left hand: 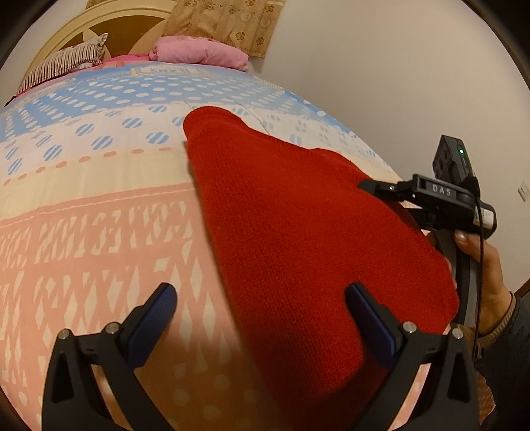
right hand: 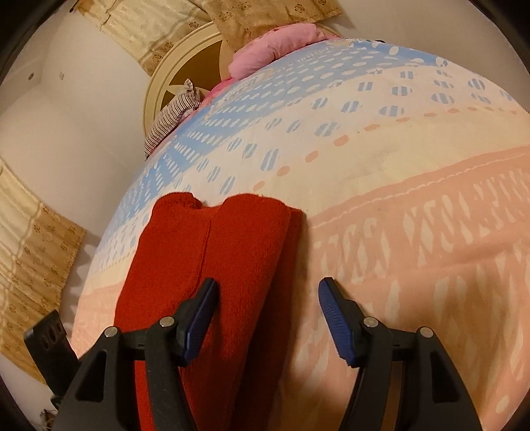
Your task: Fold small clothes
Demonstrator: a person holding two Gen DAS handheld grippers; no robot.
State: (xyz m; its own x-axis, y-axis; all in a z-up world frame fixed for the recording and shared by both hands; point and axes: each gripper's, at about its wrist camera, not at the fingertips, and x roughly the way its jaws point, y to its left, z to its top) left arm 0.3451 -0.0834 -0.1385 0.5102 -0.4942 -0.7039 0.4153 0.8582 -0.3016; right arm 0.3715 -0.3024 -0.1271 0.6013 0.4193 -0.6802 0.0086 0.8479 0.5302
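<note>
Red knit garment (left hand: 298,238), folded lengthwise on the patterned bed (left hand: 99,232); left hand-held gripper (left hand: 261,298) over its near end, right hand-held gripper (right hand: 268,298) at its edge, both jaws spread, gripping nothing.

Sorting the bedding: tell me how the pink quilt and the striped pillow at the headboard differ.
The pink quilt is plain pink and folded into a bulky pile; the striped pillow has thin dark stripes and lies flatter. In the left wrist view the pillow lies left of the quilt. Both rest by the headboard.
</note>
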